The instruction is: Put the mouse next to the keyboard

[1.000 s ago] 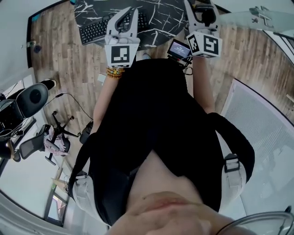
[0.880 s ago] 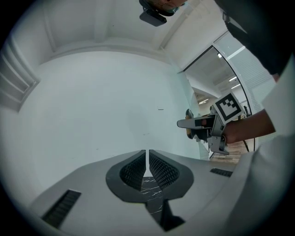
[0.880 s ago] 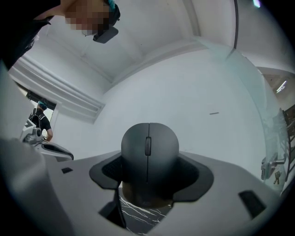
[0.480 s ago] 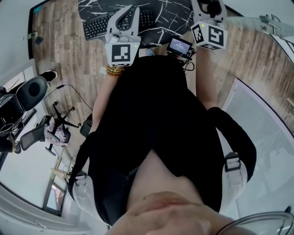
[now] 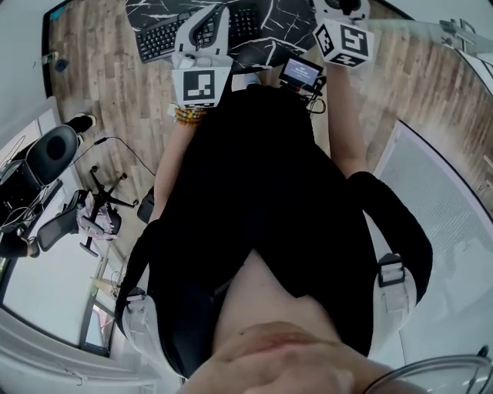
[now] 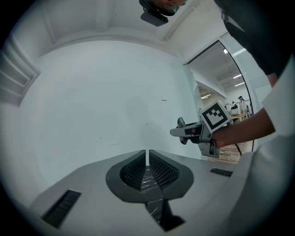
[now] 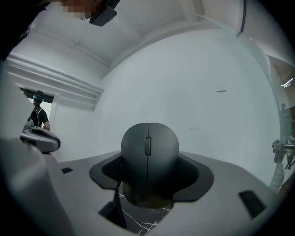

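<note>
While pinching the dark grey rounded plastic mouse (image 7: 150, 138) by its flanks in the right tongs (image 7: 148, 159), scroll wheel facing the camera, holding it aloft against a plain white wall (image 7: 198, 92) rather than resting it on anything. Gripped at the sides, probably so as to set it down flat on its base. Not yet lowered beside the black full-width keyboard (image 5: 158, 37), lying at 11 o'clock in the head view; mouse and right tongs up at 1 o'clock, off to the keyboard's 3 o'clock. Left tongs (image 6: 147, 159) pressed all but together on nothing, only a sliver between the tips; likely idle, poised over the keyboard. Underneath, a black marble-look desk (image 5: 286, 23) veined in white at 12 o'clock. Around it, pale wood-plank flooring (image 5: 100, 85), a black office chair (image 5: 55, 160) at 9 o'clock, and a small lit screen (image 5: 302, 72) at the person's waist.
</note>
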`<state>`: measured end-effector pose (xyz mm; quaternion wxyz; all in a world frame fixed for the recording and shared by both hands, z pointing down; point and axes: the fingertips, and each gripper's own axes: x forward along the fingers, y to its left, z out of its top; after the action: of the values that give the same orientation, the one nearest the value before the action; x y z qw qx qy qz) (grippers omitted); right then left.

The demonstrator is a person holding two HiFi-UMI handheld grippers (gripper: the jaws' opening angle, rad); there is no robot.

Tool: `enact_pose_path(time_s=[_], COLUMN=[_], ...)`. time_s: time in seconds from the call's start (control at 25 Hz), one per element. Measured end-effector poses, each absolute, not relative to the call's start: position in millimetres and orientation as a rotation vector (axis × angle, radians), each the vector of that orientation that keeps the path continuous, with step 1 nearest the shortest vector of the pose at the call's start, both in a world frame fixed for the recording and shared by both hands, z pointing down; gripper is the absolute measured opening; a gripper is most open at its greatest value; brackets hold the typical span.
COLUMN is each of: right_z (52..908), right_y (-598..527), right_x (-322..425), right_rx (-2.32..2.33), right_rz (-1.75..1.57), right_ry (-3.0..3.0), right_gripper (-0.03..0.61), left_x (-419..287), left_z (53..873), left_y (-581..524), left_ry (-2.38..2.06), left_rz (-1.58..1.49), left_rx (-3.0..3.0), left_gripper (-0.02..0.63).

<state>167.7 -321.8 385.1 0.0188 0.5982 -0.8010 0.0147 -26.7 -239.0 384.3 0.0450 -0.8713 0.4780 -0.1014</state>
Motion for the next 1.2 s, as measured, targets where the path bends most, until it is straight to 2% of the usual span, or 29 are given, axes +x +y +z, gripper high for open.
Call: enact_pose_path(time_s=[1.2], right_z=[568], right_y=[-329], right_x=[135], right_rx=[1.576], right_rz=[0.484], right_ry=[-2.251], right_gripper=[0.307], left_x=[-52], left_z=[411], left_y=[-229], left_ry=[1.554], left_rz=[-0.349], left_rx=[-2.677], left_gripper=[0.032])
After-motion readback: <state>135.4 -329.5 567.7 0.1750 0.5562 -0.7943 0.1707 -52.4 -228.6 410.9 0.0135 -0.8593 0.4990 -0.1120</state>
